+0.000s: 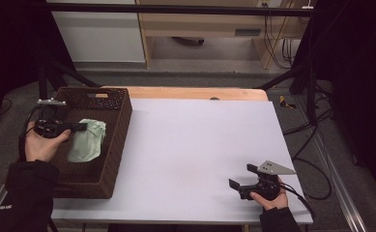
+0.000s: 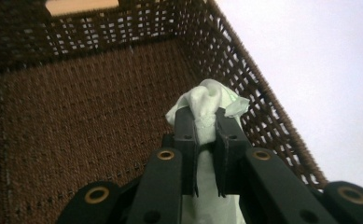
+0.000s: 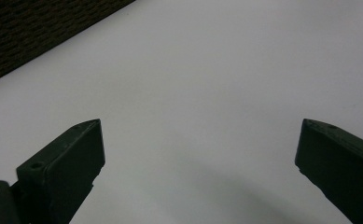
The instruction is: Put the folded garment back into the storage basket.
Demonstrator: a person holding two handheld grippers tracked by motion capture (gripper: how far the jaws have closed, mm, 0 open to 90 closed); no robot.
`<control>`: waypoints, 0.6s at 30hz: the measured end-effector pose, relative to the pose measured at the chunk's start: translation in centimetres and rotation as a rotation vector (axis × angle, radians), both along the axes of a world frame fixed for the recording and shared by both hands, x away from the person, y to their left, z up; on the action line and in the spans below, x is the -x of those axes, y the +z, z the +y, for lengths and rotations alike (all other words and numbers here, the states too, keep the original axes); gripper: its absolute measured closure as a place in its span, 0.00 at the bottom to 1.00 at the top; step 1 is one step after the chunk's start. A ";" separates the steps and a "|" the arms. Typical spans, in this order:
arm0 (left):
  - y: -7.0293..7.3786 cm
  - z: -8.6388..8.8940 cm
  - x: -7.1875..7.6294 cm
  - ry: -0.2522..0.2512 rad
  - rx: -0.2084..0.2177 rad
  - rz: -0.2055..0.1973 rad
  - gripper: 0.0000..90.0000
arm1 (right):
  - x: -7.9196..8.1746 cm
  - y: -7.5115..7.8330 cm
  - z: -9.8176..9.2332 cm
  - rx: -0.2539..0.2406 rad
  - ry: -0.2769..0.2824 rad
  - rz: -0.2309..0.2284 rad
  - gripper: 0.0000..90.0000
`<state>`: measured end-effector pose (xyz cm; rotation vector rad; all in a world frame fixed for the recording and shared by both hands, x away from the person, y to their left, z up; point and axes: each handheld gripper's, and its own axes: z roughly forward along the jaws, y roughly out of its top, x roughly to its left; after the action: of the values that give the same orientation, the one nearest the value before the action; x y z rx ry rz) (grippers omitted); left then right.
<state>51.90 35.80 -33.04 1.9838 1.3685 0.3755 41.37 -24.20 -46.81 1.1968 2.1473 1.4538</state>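
Two grippers, one job. Nearest you, right gripper (image 1: 242, 182) rests on the white table (image 1: 200, 145), jaws spread wide, nothing between them; leave it parked there. Farther off at left, your left gripper (image 2: 206, 122) is clamped tight on a pale green cloth (image 1: 86, 140), which hangs inside the wicker basket (image 1: 120, 125) near its right wall. Lower until the cloth settles on the basket floor, then let go. Keep the jaws off the weave so nothing snags.

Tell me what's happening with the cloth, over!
Left hand-held gripper shut on pale green cloth, inside wicker basket. Right hand-held gripper open over the table. Nothing in the way.
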 end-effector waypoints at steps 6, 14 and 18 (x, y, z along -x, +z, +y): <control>-1.5 0.0 -0.6 -0.008 0.015 0.039 0.90 | 0.0 -0.1 0.0 0.003 0.000 0.002 0.03; -3.0 0.0 -1.5 -0.007 0.002 0.094 0.90 | 0.0 -0.1 0.1 0.004 0.003 0.005 0.03; -3.7 0.3 -2.0 0.008 -0.011 0.114 0.90 | 0.0 -0.1 0.1 0.007 0.003 0.007 0.03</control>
<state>53.94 36.05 -36.75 2.0363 1.4476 0.2775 41.41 -24.14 -46.91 1.1991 2.1580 1.4447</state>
